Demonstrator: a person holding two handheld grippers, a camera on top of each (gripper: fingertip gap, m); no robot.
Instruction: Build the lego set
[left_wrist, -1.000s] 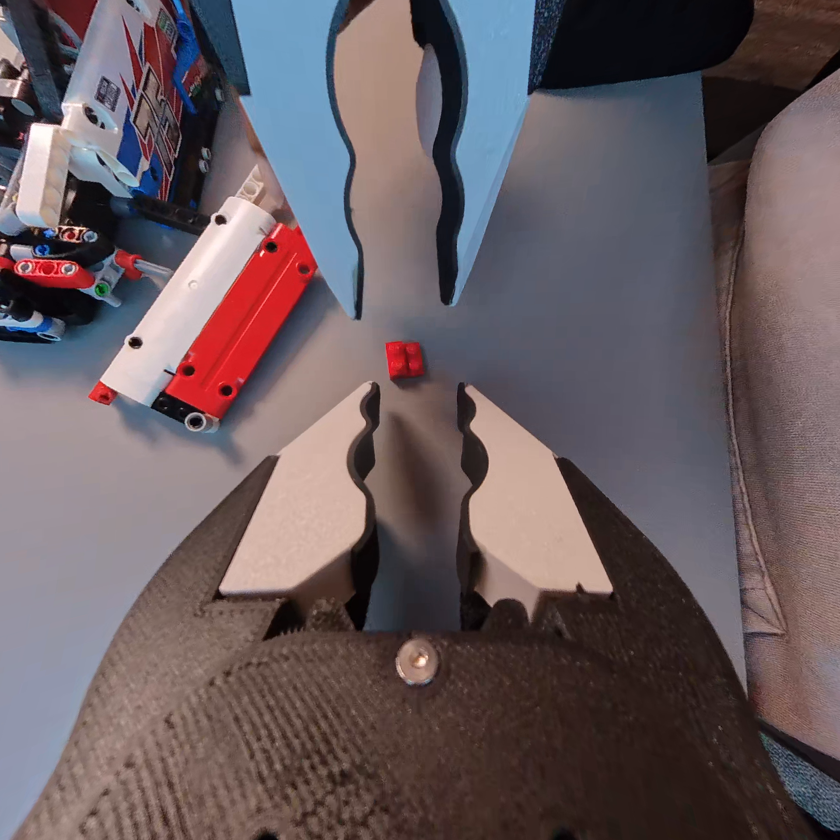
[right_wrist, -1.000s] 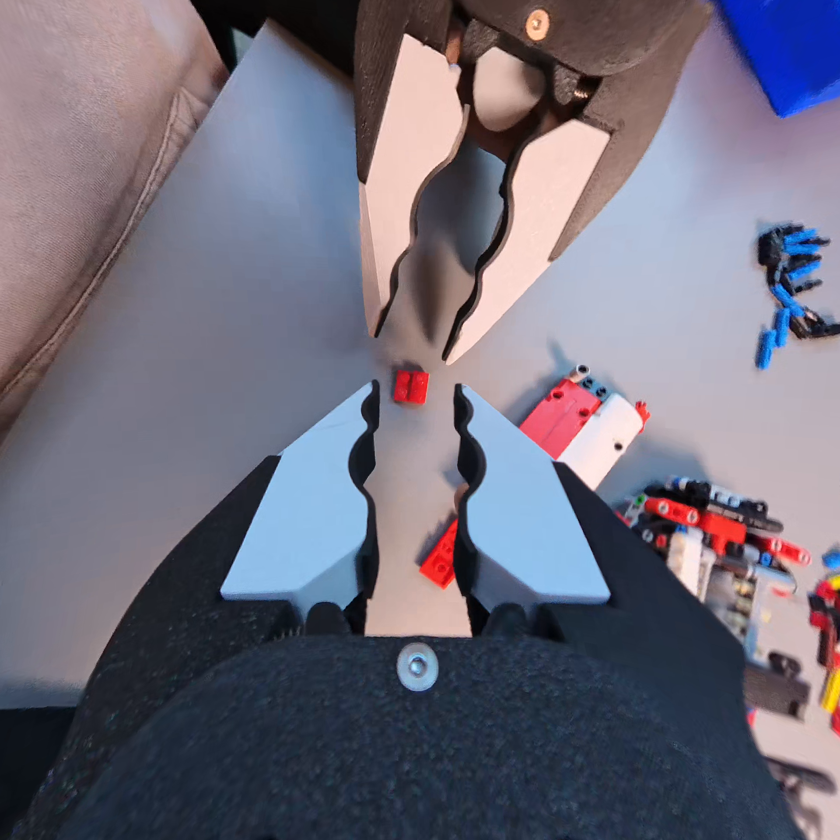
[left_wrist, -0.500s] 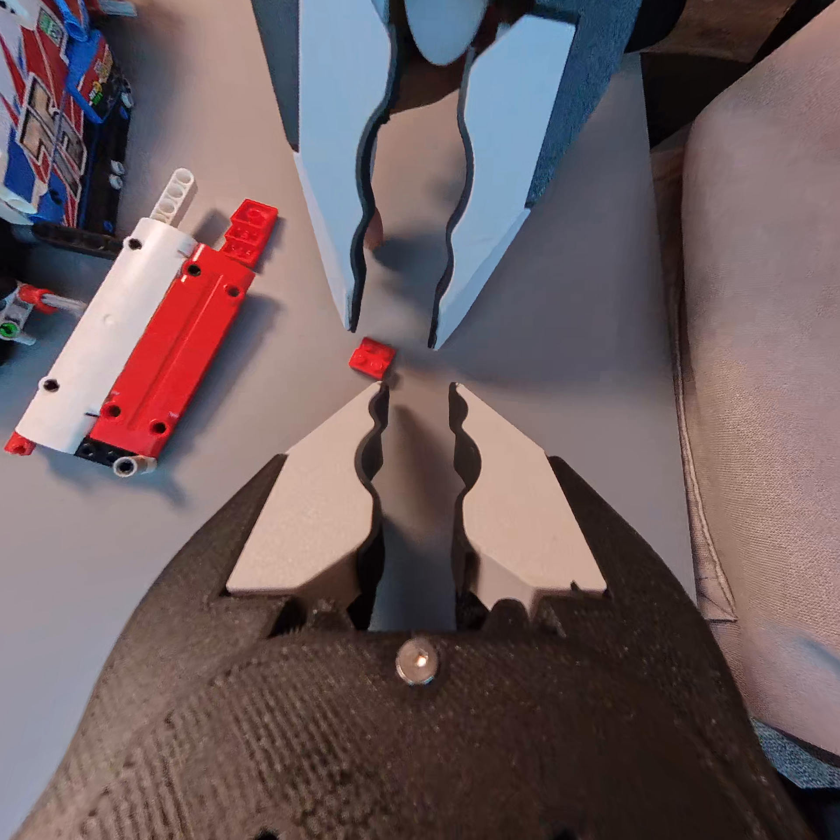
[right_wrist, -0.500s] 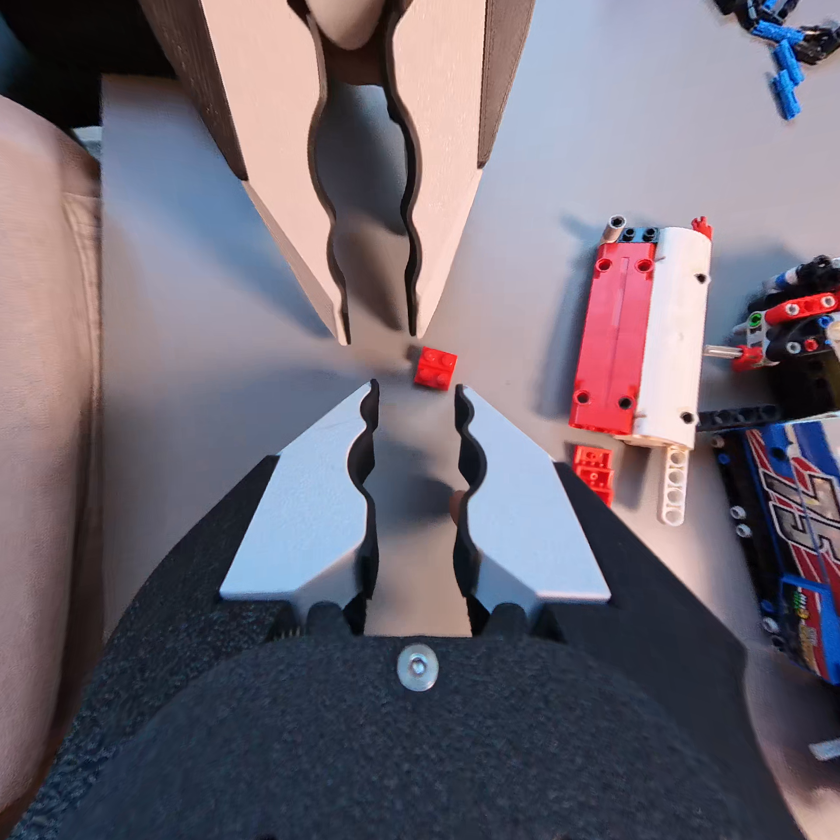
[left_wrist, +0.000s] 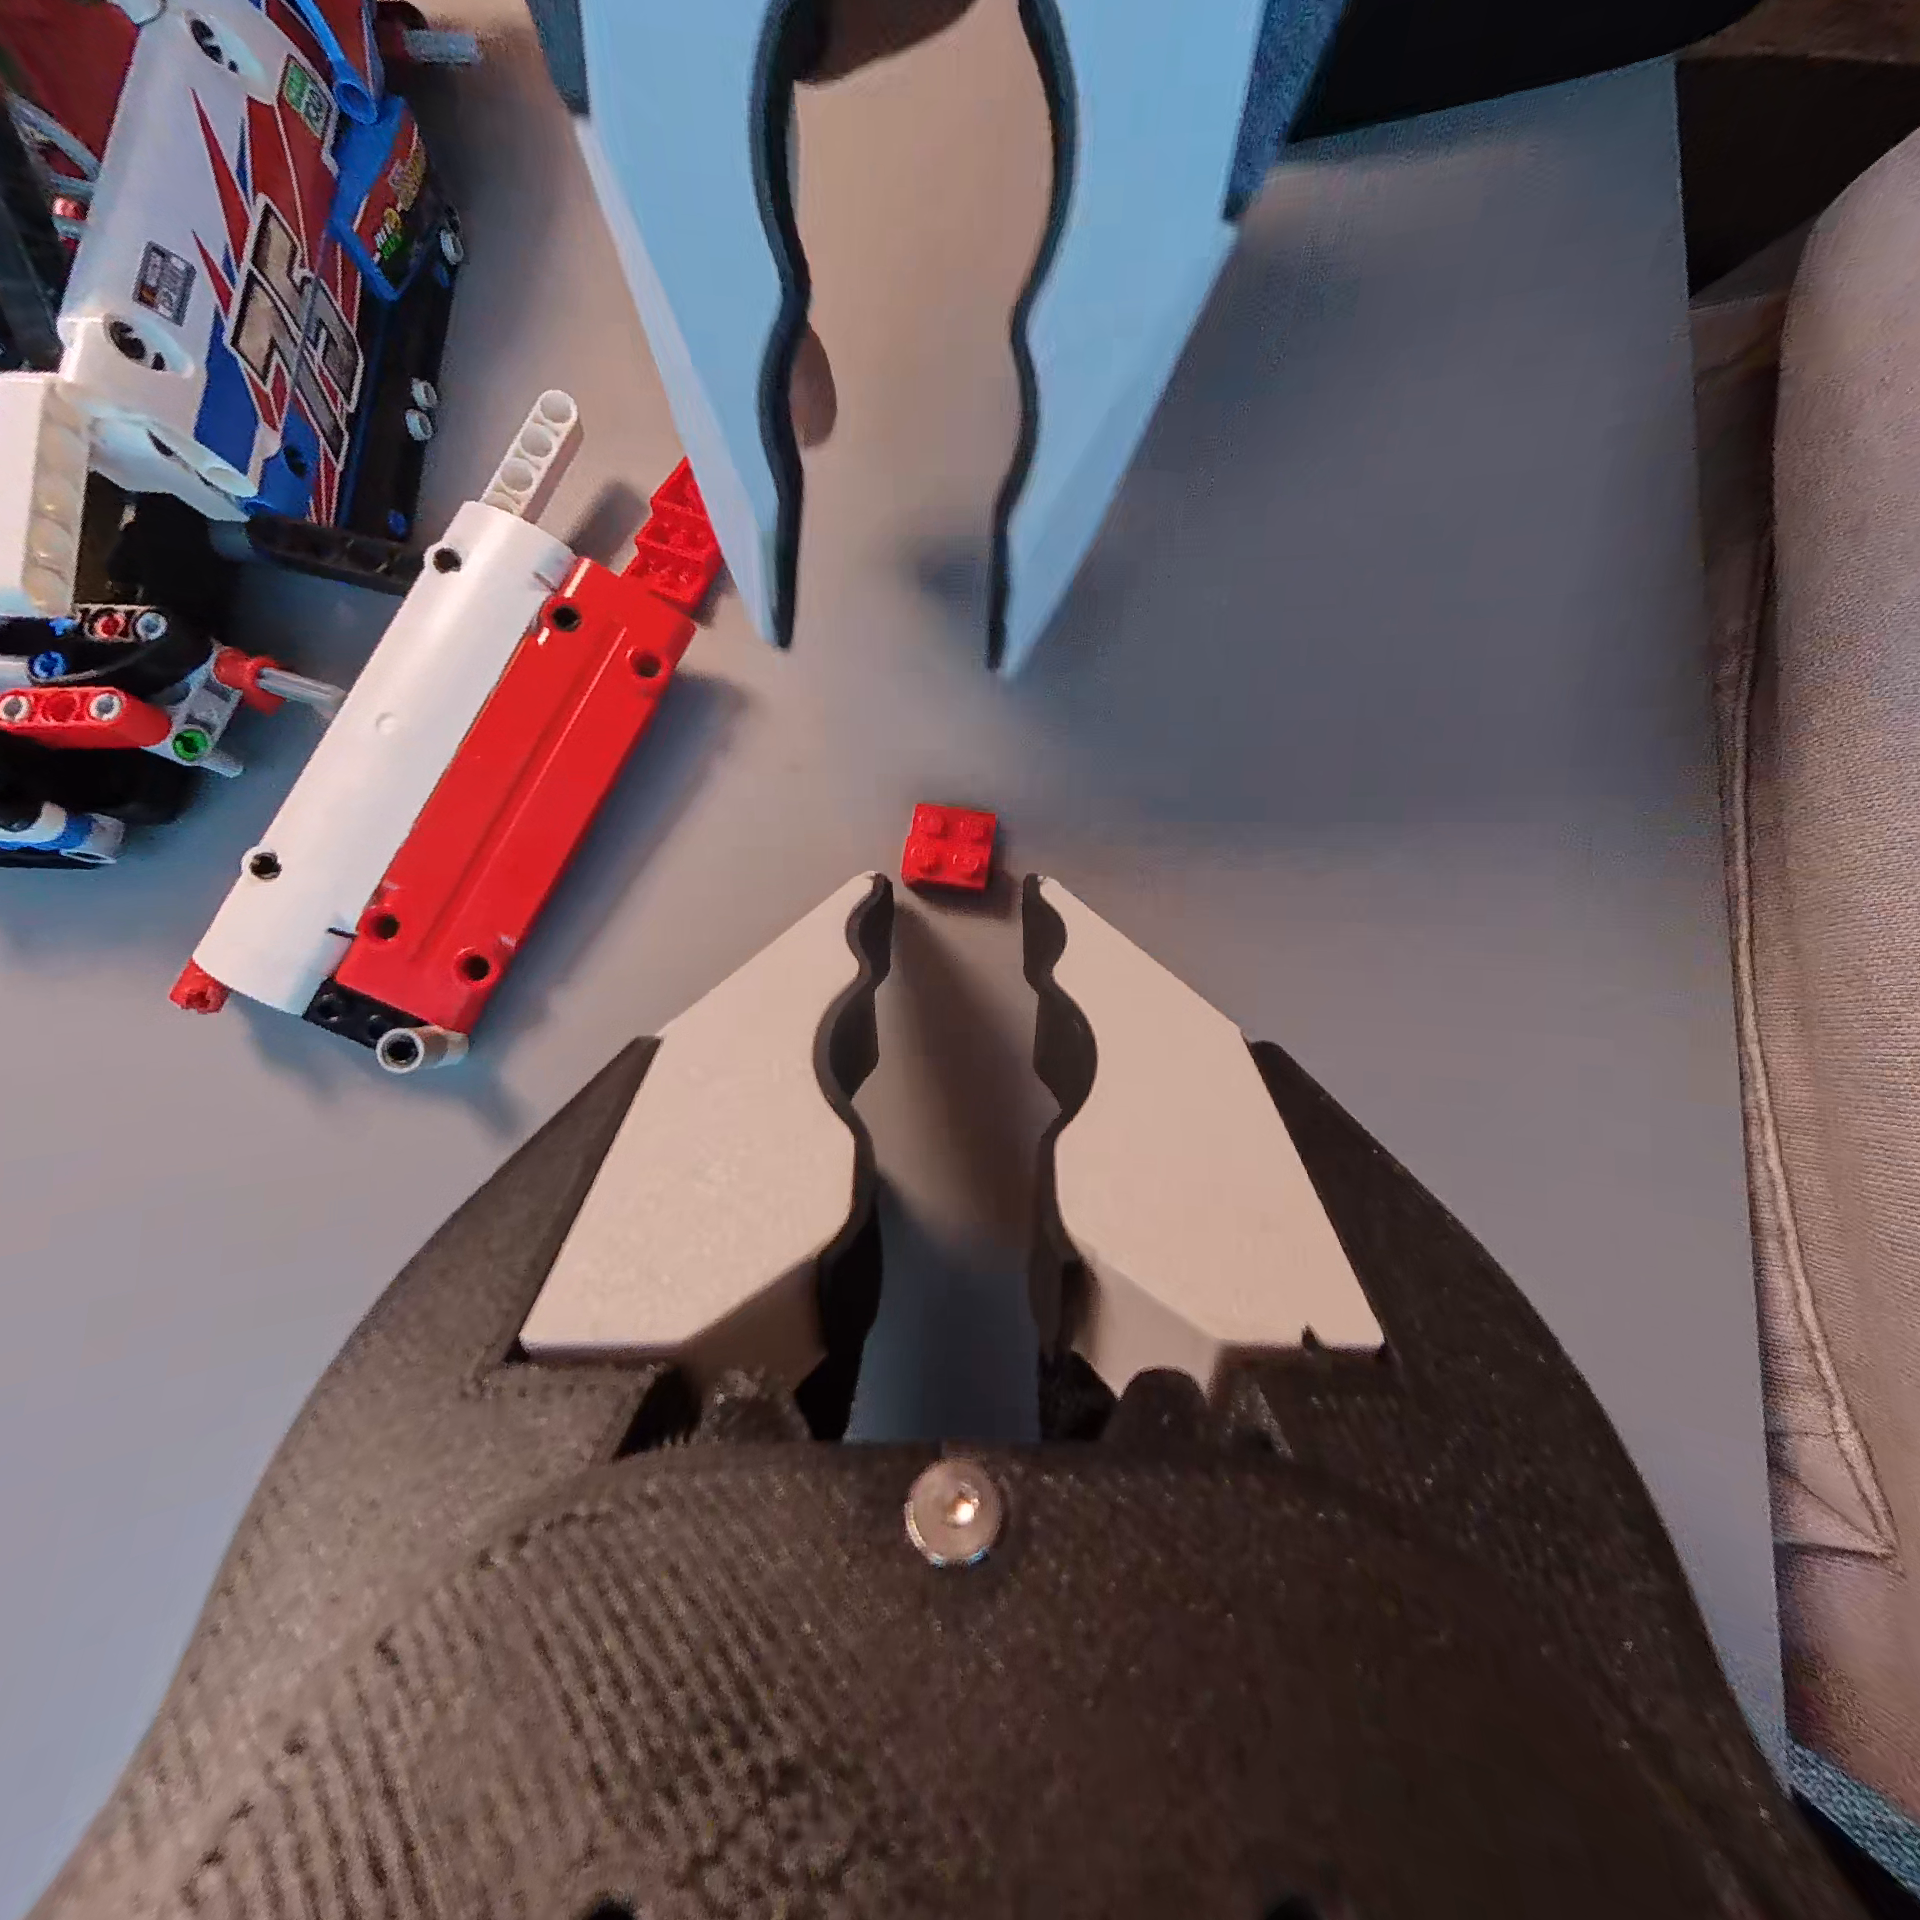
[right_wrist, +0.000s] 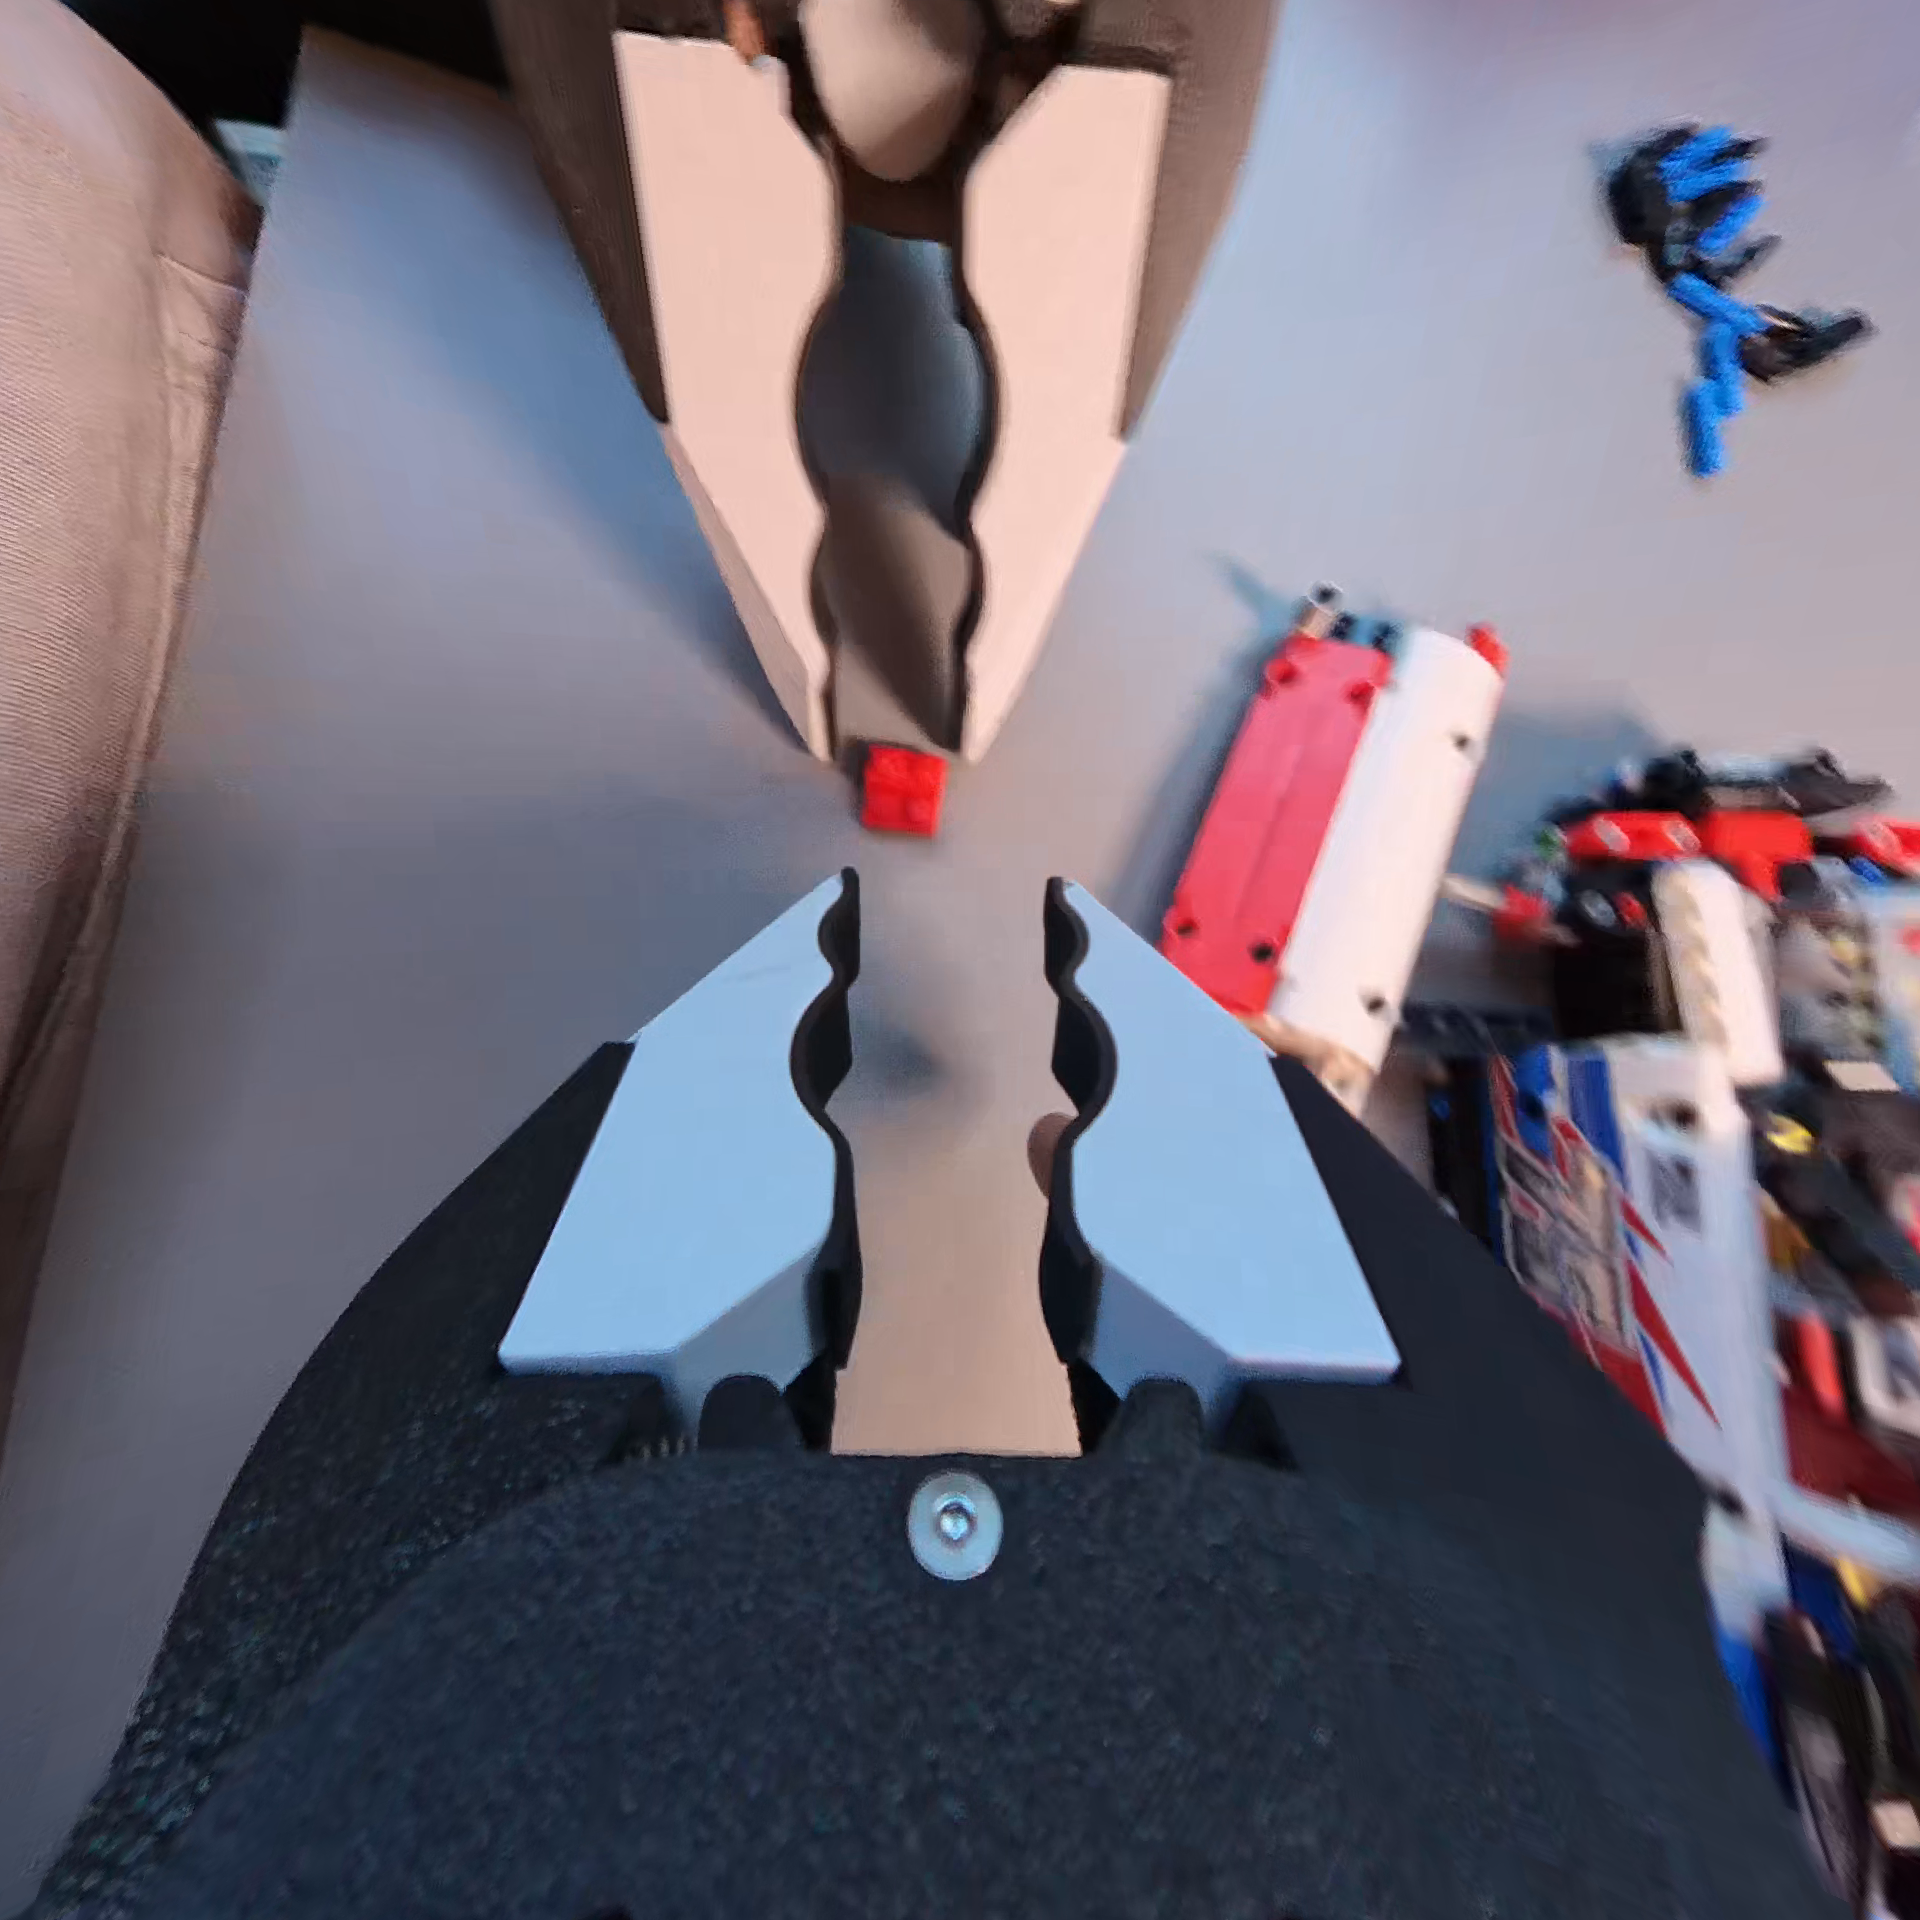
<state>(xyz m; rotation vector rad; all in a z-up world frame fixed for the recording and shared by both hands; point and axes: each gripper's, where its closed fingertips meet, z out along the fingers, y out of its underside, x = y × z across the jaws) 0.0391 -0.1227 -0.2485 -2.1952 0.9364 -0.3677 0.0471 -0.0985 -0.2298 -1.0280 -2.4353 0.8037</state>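
- Left gripper (left_wrist: 956, 883): grey fingers parted by a moderate gap, nothing held; tips just short of the small red plate, low over the grey table (left_wrist: 1403, 727).
- Right gripper (right_wrist: 951, 883): pale blue fingers spread a little wider, nothing between them; facing the left gripper tip to tip across the plate. Also seen from the left wrist view at top (left_wrist: 888, 655), tips well above the plate in that picture.
- Small red 2x2 plate (left_wrist: 951, 847): flat on the table, studs up, loose, directly ahead of the left gripper's tips and about level with its gap. In the right wrist view (right_wrist: 902, 787) just below the left gripper's tips (right_wrist: 894, 743), apparently touching or nearly touching them; cannot tell which through blur.
- Red-and-white panel assembly (left_wrist: 447, 769): long red panel joined beside a long white curved panel, black and grey pin ends at one end, white beam sticking out of the other; flat on the table, off to the left gripper's left side, apart from the plate.
- Red stepped brick piece (left_wrist: 681, 540): beside the far end of that assembly, partly behind the right gripper's finger.
- Partly built vehicle model (left_wrist: 208, 343): white, blue and red stickered bodywork on black frame, farther left, beyond the panel assembly.
- Pile of blue and black pins (right_wrist: 1725, 281): far side of the table in the right wrist view, blurred.
- Beige upholstered cushion (left_wrist: 1849, 935): along the table's edge.
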